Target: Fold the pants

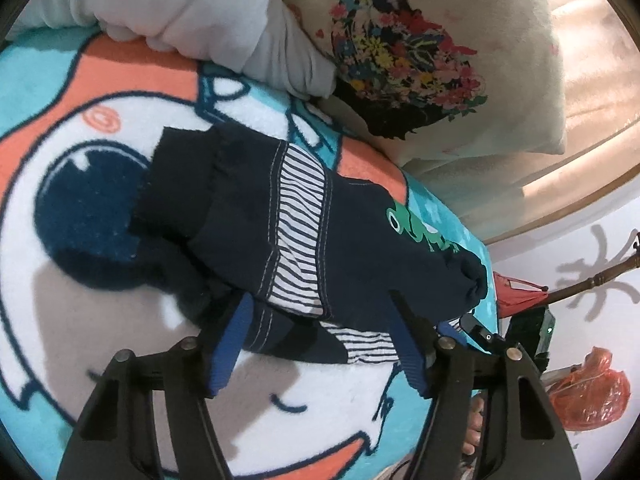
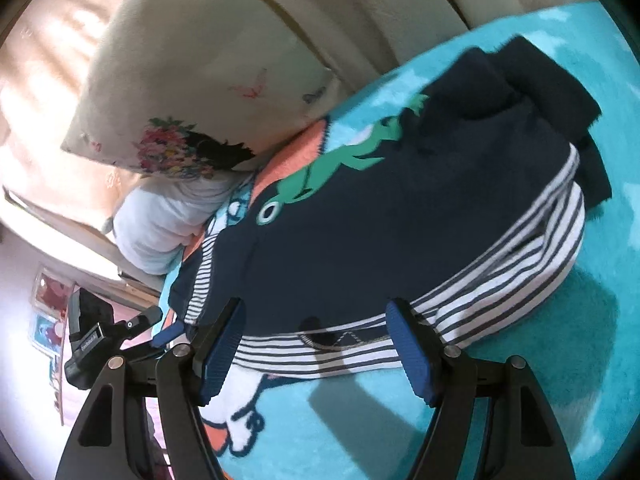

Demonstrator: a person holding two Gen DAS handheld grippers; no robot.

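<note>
The navy pants (image 1: 344,232) with striped white panels and a green crocodile print lie folded in a bundle on the cartoon blanket (image 1: 120,152). They also show in the right wrist view (image 2: 380,216). My left gripper (image 1: 320,320) is open, its blue pads either side of the bundle's near edge. My right gripper (image 2: 316,328) is open too, its pads astride the striped waistband (image 2: 500,276). Neither holds cloth. The left gripper's tip (image 2: 160,328) shows at the left of the right wrist view.
A floral pillow (image 1: 440,60) and a white bundle of cloth (image 1: 192,12) lie beyond the pants. A wooden bed rail (image 1: 568,208) runs on the right. An orange plastic bag (image 1: 588,392) lies on the floor past the bed edge.
</note>
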